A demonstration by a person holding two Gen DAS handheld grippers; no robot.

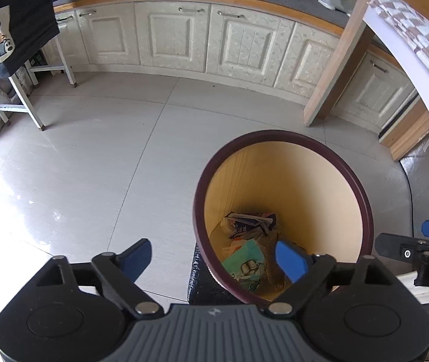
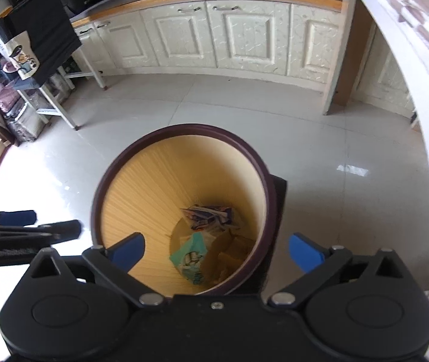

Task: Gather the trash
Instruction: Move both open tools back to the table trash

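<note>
A round bin with a dark maroon rim (image 1: 362, 199) and yellow inside stands on the floor; it also shows in the right wrist view (image 2: 262, 175). At its bottom lie a blue-white wrapper (image 1: 250, 221) (image 2: 208, 215), a green packet (image 1: 246, 264) (image 2: 191, 255) and brown paper (image 2: 232, 250). My left gripper (image 1: 214, 256) is open and empty, over the bin's near left rim. My right gripper (image 2: 217, 252) is open and empty, directly above the bin's mouth. Each gripper shows at the edge of the other's view.
Cream cabinets (image 1: 169, 36) under a grey counter run along the far wall. A white-legged rack (image 1: 18, 96) with a black cloth stands at the left. A table edge with a checked cloth (image 2: 419, 30) curves along the right. Grey floor tiles (image 1: 93, 157) surround the bin.
</note>
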